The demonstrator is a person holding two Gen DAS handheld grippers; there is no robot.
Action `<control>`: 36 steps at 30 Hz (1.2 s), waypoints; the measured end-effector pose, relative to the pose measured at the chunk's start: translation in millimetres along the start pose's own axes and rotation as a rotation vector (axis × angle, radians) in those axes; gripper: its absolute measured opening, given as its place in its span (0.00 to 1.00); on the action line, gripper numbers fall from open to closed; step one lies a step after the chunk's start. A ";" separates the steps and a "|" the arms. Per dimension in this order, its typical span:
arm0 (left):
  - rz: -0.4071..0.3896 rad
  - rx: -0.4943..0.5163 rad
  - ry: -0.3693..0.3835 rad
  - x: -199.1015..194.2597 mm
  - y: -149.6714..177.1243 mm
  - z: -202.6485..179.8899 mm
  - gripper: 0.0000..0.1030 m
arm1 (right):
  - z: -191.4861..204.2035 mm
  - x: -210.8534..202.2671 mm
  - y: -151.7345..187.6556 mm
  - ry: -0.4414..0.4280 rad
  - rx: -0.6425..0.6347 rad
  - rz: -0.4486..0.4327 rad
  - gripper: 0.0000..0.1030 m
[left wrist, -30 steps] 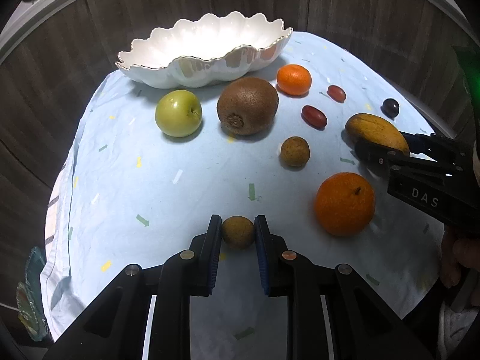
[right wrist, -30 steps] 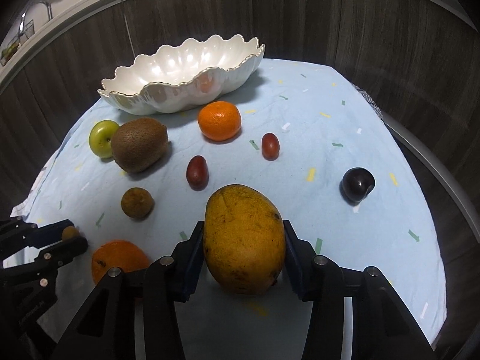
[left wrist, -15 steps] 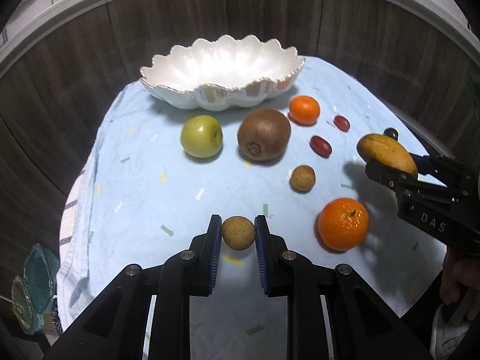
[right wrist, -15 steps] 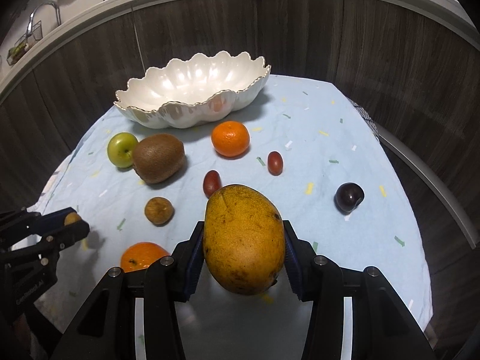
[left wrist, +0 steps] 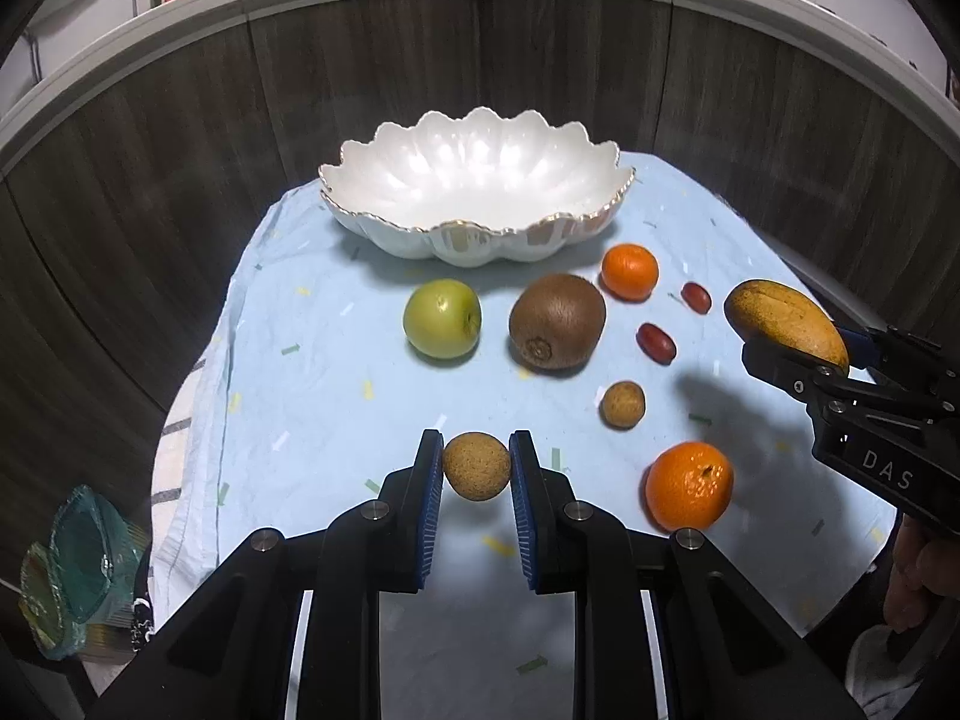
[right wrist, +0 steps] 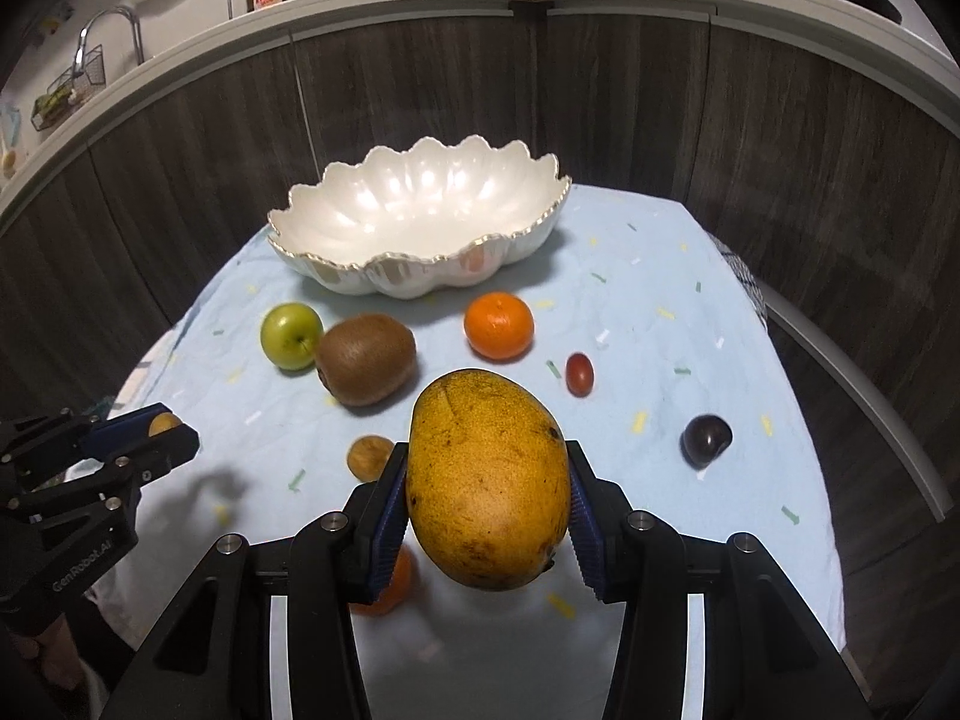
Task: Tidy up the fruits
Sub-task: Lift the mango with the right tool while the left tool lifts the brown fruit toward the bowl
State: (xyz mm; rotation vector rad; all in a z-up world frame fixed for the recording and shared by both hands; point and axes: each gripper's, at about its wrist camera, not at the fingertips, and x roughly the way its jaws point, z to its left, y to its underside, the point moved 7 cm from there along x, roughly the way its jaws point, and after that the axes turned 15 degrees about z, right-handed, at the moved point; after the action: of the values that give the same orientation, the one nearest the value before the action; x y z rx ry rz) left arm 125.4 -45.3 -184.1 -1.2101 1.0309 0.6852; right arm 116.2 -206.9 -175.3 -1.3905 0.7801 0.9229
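Left wrist view: both grippers had risen off the surface toward the bowl; left gripper fingers clamped on longan, right gripper on mango. Carry started.

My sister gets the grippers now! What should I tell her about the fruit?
Left hand-held gripper: shut on a small brown fruit, lifted off the cloth.
Right hand-held gripper: shut on the mango, also lifted.
White bowl: nothing in it.
On the cloth: green apple, kiwi, two oranges, two red fruits, another small brown fruit, a dark plum.
Left: put both held fruits in the bowl, then the rest.
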 end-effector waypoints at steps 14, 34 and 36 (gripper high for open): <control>-0.044 -0.052 0.016 -24.8 -28.6 18.8 0.22 | 15.8 -26.7 -38.1 -0.023 -0.031 -0.072 0.47; -0.135 -0.050 0.011 -45.0 -92.4 39.1 0.22 | 21.4 -41.1 -89.0 -0.044 -0.039 -0.142 0.47; -0.137 -0.053 0.014 -44.4 -97.2 41.3 0.22 | 21.5 -42.1 -95.6 -0.043 -0.039 -0.151 0.47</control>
State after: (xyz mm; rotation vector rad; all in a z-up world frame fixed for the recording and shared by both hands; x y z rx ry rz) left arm 203.2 -25.9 -102.4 -1.3200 0.9366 0.6008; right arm 180.4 -184.8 -93.0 -1.4386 0.6181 0.8516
